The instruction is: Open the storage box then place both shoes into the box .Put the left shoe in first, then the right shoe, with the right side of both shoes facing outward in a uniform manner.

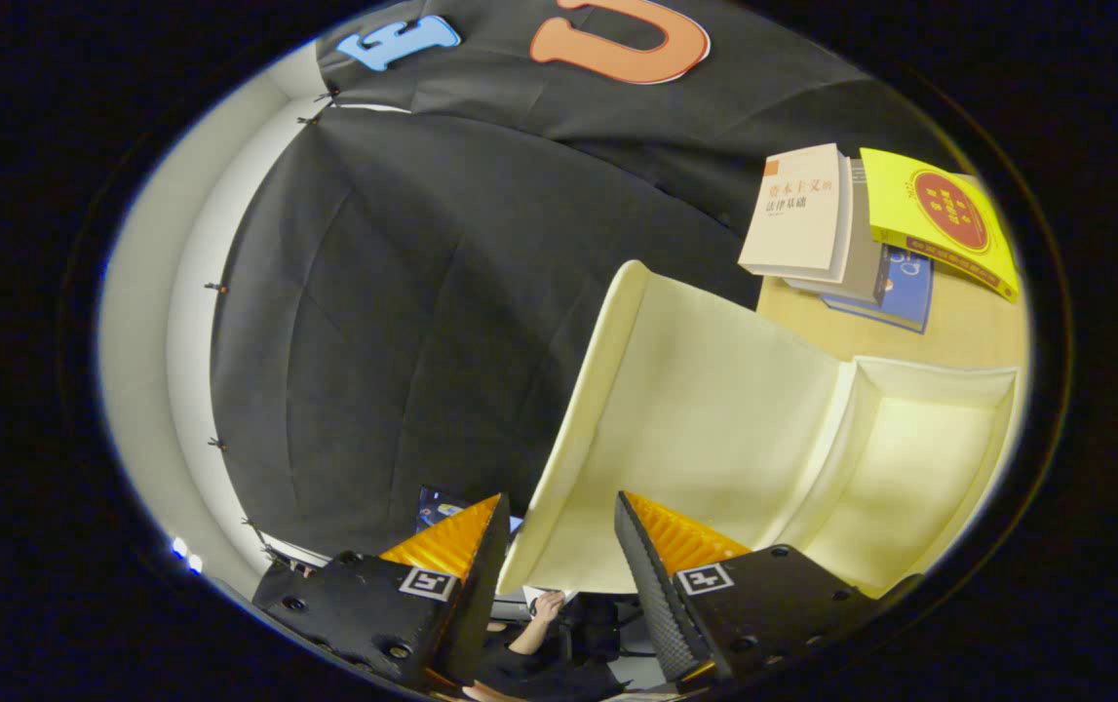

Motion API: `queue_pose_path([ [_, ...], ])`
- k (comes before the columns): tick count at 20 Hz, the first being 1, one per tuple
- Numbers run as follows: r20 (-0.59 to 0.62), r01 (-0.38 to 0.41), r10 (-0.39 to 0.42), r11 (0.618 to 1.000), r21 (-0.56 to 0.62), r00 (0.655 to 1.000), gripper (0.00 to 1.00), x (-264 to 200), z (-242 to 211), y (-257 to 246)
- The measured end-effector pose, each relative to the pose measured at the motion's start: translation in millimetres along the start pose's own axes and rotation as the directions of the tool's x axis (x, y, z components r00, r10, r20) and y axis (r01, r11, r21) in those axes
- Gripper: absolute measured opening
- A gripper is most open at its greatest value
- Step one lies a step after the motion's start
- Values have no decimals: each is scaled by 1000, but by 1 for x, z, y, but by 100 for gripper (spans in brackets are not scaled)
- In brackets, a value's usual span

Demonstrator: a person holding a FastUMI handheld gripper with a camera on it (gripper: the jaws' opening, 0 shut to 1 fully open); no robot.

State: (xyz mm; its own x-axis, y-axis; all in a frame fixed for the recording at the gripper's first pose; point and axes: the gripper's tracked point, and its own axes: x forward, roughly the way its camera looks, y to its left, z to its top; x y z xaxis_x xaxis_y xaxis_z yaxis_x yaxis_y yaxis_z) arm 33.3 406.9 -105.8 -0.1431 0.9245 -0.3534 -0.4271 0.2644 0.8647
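Observation:
The cream storage box point(919, 468) lies on the wooden table with its lid point(705, 409) swung up and its bare inside showing to the right of the lid. My gripper point(563, 502) has the lid's near edge between its two fingers. The left finger point(466, 551) sits against the lid's outer rim and the right finger point(651, 561) against its inner face. The cream edge spans the whole gap, so the gripper is shut on the lid.
Beyond the box, a stack of books point(851, 234) with a yellow one point(944, 219) lies on the table point(958, 336). Behind the fingers a person's arm point(534, 629) and a screen point(437, 507) show below the cloth wall.

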Motion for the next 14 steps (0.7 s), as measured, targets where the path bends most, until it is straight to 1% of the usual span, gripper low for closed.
queue_pose_path([
  [3,9,13,-14,1000,20,1000,86,5,0,1],
  [5,10,35,-35,999,31,999,90,2,0,-7],
  [6,11,55,-55,998,28,998,94,-3,-1,-14],
  [8,15,105,-106,994,24,994,94,-15,-4,-34],
  [10,28,177,-177,984,18,984,95,-32,-5,-60],
  [14,42,313,-314,950,23,949,95,-82,-15,-112],
])
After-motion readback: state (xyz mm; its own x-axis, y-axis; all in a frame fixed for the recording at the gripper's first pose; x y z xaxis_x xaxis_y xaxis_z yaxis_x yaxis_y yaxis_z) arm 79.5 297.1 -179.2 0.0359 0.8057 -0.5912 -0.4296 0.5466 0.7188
